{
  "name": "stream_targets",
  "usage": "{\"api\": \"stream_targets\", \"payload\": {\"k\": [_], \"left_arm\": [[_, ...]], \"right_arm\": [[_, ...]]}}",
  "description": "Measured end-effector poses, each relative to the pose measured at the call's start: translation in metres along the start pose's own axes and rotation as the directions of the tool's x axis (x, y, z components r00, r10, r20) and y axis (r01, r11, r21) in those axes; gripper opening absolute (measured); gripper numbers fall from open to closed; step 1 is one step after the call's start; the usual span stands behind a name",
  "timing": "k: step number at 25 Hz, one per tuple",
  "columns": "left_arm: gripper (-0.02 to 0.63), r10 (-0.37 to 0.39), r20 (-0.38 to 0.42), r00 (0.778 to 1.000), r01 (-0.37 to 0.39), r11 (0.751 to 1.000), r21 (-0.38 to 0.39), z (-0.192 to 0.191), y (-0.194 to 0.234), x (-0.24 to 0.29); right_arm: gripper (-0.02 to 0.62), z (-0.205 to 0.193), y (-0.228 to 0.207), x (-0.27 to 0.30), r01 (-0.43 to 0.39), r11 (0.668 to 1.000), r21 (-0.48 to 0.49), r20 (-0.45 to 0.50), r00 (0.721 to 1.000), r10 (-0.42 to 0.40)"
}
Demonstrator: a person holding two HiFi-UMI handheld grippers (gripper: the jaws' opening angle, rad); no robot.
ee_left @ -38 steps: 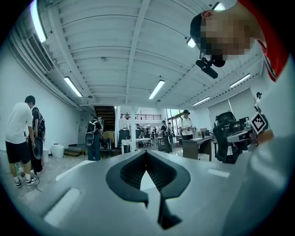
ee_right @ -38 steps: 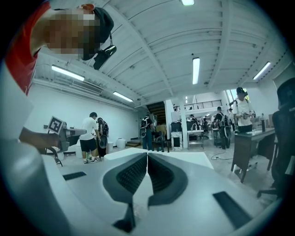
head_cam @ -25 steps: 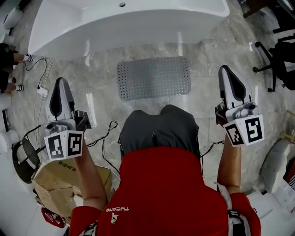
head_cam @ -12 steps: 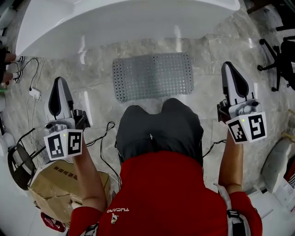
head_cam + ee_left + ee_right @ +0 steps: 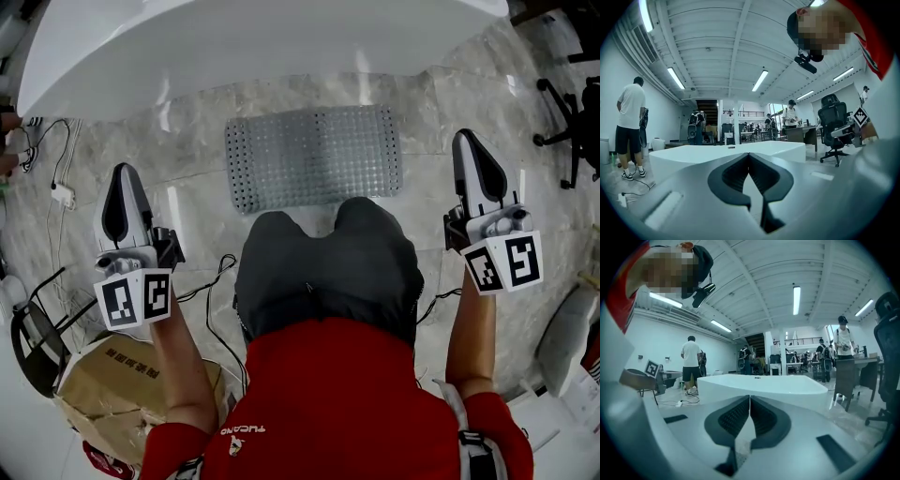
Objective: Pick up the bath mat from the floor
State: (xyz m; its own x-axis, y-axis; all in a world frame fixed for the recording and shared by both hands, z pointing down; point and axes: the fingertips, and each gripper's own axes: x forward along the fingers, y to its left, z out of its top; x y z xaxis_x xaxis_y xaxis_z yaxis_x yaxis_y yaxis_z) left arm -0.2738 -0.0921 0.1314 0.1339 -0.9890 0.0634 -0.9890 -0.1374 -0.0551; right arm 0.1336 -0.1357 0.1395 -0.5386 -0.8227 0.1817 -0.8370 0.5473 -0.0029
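Note:
The grey bath mat (image 5: pixel 314 155), dotted with holes, lies flat on the marble floor in front of the white bathtub (image 5: pixel 262 42), just beyond the person's knees. My left gripper (image 5: pixel 122 171) is held up at the left, well to the side of the mat, jaws shut and empty. My right gripper (image 5: pixel 466 138) hangs to the right of the mat's right end, also shut with nothing in it. Both gripper views look level across the room: the left gripper (image 5: pixel 749 155) and the right gripper (image 5: pixel 749 398) point at the bathtub (image 5: pixel 759 383), and the mat is hidden below them.
A cardboard box (image 5: pixel 103 375) and a black stool (image 5: pixel 28 342) sit at lower left, with cables (image 5: pixel 56 173) on the floor beside them. An office chair (image 5: pixel 574 122) stands at the right. Several people stand in the background of the gripper views.
The head view has crept forward: the mat and tub edge sit slightly nearer and larger. Both grippers stay shut and keep their places either side of the knees.

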Motion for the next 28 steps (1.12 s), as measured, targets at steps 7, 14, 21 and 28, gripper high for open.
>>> {"api": "stream_targets", "payload": {"k": [7, 14, 21, 28], "left_arm": [[0.006, 0.004, 0.017, 1.000, -0.005, 1.000, 0.004, -0.058, 0.002, 0.008], [0.006, 0.017, 0.021, 1.000, -0.017, 1.000, -0.003, -0.123, 0.004, 0.012], [0.008, 0.007, 0.000, 1.000, -0.007, 1.000, -0.001, -0.172, 0.000, 0.019], [0.009, 0.000, -0.038, 0.999, -0.001, 1.000, -0.013, -0.224, -0.005, 0.030]], "right_arm": [[0.003, -0.055, -0.008, 0.013, 0.024, 0.999, -0.026, 0.000, 1.000, -0.024], [0.003, -0.113, -0.006, 0.034, 0.008, 0.999, -0.046, 0.005, 1.000, -0.008], [0.003, -0.150, -0.011, 0.040, 0.021, 0.998, -0.061, 0.013, 1.000, -0.020], [0.003, -0.199, -0.022, 0.047, 0.032, 0.998, -0.057, -0.023, 0.999, -0.034]]}}
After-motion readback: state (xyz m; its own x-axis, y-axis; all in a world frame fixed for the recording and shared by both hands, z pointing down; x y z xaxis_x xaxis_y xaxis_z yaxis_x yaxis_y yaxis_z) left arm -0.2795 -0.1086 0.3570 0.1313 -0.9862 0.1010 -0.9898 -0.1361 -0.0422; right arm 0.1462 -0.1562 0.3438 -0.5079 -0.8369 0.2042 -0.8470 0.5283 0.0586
